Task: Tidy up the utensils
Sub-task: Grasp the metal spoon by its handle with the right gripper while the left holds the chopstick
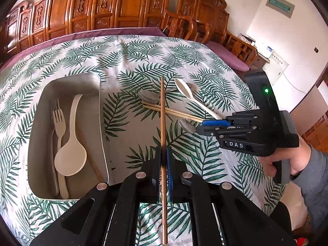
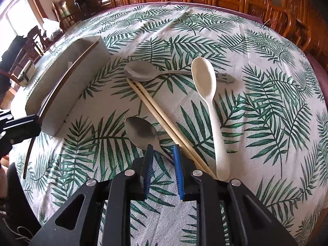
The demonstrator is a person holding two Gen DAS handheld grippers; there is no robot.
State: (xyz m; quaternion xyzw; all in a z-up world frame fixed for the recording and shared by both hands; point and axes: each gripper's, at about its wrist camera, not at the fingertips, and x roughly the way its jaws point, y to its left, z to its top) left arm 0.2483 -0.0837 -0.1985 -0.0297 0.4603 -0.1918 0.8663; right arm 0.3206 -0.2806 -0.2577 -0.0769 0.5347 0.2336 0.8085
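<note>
My left gripper (image 1: 163, 151) is shut on a dark brown chopstick (image 1: 163, 106) and holds it above the leaf-print tablecloth; the right wrist view shows the same chopstick (image 2: 61, 86) in front of the grey tray (image 2: 82, 69). My right gripper (image 2: 163, 150) stands open low over the cloth. The thin neck of the near metal spoon (image 2: 141, 132) lies between its blue pads, which do not press it. A pair of light chopsticks (image 2: 160, 112), a cream spoon (image 2: 205, 82) and a second metal spoon (image 2: 139, 71) lie just beyond.
The grey tray (image 1: 67, 84) at the left holds a cream fork (image 1: 58, 119), a cream rice paddle (image 1: 70, 155) and a brown stick. A hand and grey sleeve (image 1: 303, 160) hold the right gripper (image 1: 199, 126). Carved wooden chairs (image 1: 123, 6) line the table's far side.
</note>
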